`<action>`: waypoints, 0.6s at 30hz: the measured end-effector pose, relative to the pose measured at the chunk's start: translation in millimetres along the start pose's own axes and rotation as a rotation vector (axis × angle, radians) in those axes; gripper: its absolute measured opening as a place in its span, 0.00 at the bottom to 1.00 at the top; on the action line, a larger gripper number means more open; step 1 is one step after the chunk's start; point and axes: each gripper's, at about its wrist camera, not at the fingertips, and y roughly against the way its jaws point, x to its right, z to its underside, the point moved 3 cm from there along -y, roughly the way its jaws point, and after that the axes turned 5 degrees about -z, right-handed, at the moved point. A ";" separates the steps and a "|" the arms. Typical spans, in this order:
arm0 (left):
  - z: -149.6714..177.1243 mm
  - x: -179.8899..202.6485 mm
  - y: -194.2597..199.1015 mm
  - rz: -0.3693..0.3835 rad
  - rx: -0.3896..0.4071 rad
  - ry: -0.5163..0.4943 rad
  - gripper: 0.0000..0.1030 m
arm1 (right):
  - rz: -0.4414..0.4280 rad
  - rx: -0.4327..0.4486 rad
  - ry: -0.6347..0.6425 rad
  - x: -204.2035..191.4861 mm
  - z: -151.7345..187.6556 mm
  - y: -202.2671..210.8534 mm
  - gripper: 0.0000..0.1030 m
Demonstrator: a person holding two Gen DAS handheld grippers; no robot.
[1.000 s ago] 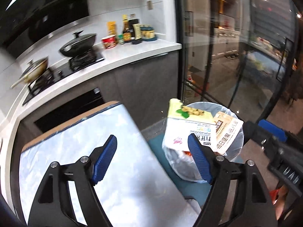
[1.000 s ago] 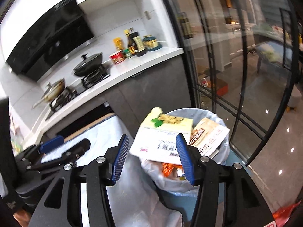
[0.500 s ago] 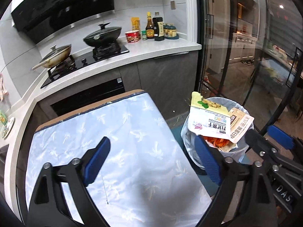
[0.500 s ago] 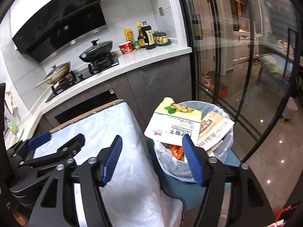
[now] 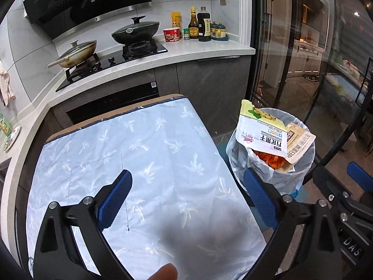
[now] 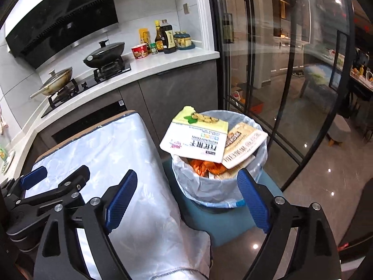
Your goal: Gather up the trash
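Observation:
A lined trash bin [image 5: 289,177] [image 6: 209,186] stands on a teal stool beside the table, stuffed with snack packets. A white and yellow packet [image 5: 261,133] [image 6: 198,137] lies on top, a tan packet [image 5: 300,142] [image 6: 244,140] beside it, orange wrappers beneath. My left gripper [image 5: 186,196] hovers over the table's right edge, jaws still opening, nothing between them. My right gripper [image 6: 186,193] hangs in front of the bin, jaws also opening and empty. Each gripper shows at the edge of the other's view.
The table carries a pale blue cloth [image 5: 139,163] with a palm print. Behind it runs a white counter [image 5: 198,51] with a gas hob, two lidded pans [image 5: 135,32], bottles and a red cup. Glass sliding doors [image 6: 279,70] stand to the right of the bin. A fingertip [image 5: 163,271] shows at the bottom.
Both grippers have drawn back from the bin and their jaws have spread wider. The white and yellow packet, earlier between the fingers, now lies on the bin, clear of both.

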 end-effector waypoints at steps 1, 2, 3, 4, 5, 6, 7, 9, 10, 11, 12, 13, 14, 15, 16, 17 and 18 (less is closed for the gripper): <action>2.1 -1.1 0.4 -0.003 -0.002 0.002 0.90 | 0.003 -0.005 -0.004 1.8 3.1 0.7 0.82; 4.7 -2.2 0.3 -0.008 -0.004 0.005 0.91 | 0.008 -0.010 -0.005 2.8 5.5 1.2 0.82; 7.7 -3.5 0.4 -0.012 -0.008 0.008 0.91 | 0.013 -0.015 -0.006 3.7 7.7 1.5 0.82; 9.5 -4.7 -0.2 -0.016 -0.013 0.011 0.91 | 0.013 -0.019 -0.007 5.0 9.9 1.3 0.82; 12.4 -7.0 -0.8 -0.020 -0.022 0.018 0.91 | 0.015 -0.025 -0.008 5.5 12.4 1.0 0.83; 15.4 -10.0 -1.3 -0.024 -0.028 0.028 0.91 | 0.020 -0.032 -0.006 5.4 15.2 0.5 0.83; 17.9 -13.4 -1.4 -0.028 -0.035 0.037 0.91 | 0.023 -0.037 -0.002 4.6 18.4 0.0 0.83; 26.1 -21.7 -2.6 -0.038 -0.050 0.053 0.92 | 0.019 -0.053 0.007 0.9 24.7 -2.4 0.83; 30.1 -25.5 -2.6 -0.044 -0.056 0.058 0.92 | 0.013 -0.063 0.013 -2.5 28.5 -3.9 0.83; 34.1 -29.9 -3.1 -0.052 -0.063 0.064 0.92 | 0.009 -0.070 0.022 -6.3 32.2 -5.1 0.83; 39.1 -36.1 -4.1 -0.064 -0.072 0.073 0.92 | 0.008 -0.074 0.031 -9.1 34.7 -6.7 0.83; 43.0 -41.1 -5.3 -0.072 -0.079 0.082 0.92 | 0.007 -0.081 0.046 -14.6 38.2 -9.1 0.83; 47.7 -47.4 -6.6 -0.081 -0.087 0.092 0.92 | 0.004 -0.088 0.056 -19.9 42.2 -11.1 0.83; 52.7 -54.2 -8.2 -0.095 -0.095 0.102 0.92 | -0.002 -0.094 0.063 -24.4 44.5 -13.5 0.83; 56.7 -60.2 -10.0 -0.107 -0.101 0.109 0.92 | -0.010 -0.101 0.071 -30.8 47.6 -16.3 0.83; 61.6 -66.9 -12.1 -0.121 -0.110 0.116 0.92 | -0.016 -0.107 0.079 -36.4 50.9 -18.6 0.83; 67.1 -75.2 -14.9 -0.136 -0.123 0.126 0.92 | -0.023 -0.116 0.087 -41.7 52.6 -21.1 0.83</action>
